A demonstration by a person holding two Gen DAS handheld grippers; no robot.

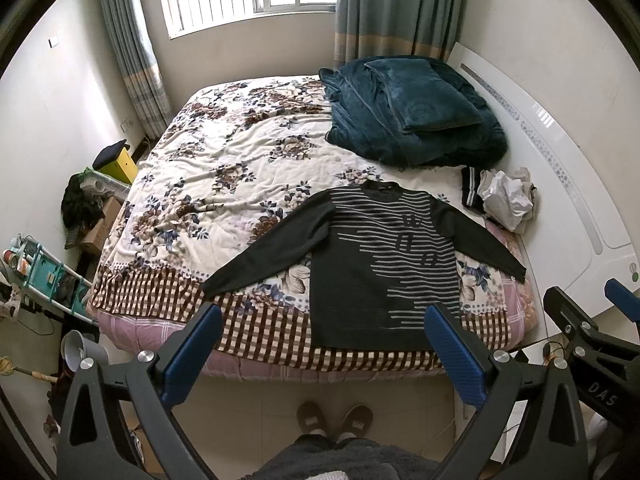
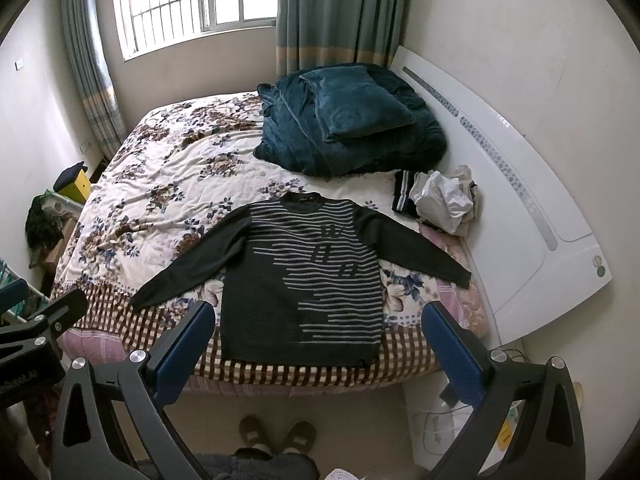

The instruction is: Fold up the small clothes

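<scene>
Sweater (image 1: 372, 264), dark with grey stripes, spread flat on floral bedspread (image 1: 224, 168) at near bed edge, sleeves out. Left gripper (image 1: 324, 344) above hem, jaws wide apart, holding nothing, clear of fabric. Right gripper (image 2: 316, 336) likewise spread, empty. Teal blanket pile (image 1: 412, 112) far behind; crumpled clothes (image 1: 504, 196) beside right sleeve.

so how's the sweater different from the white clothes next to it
The sweater lies spread flat with both sleeves out to the sides; the white clothes sit crumpled in a heap. The sweater is dark with pale stripes; the heap is mostly white. The sweater lies by the bed's near edge, the heap farther back by the headboard. Both rest on the bed, unfolded, and neither gripper touches them.
</scene>
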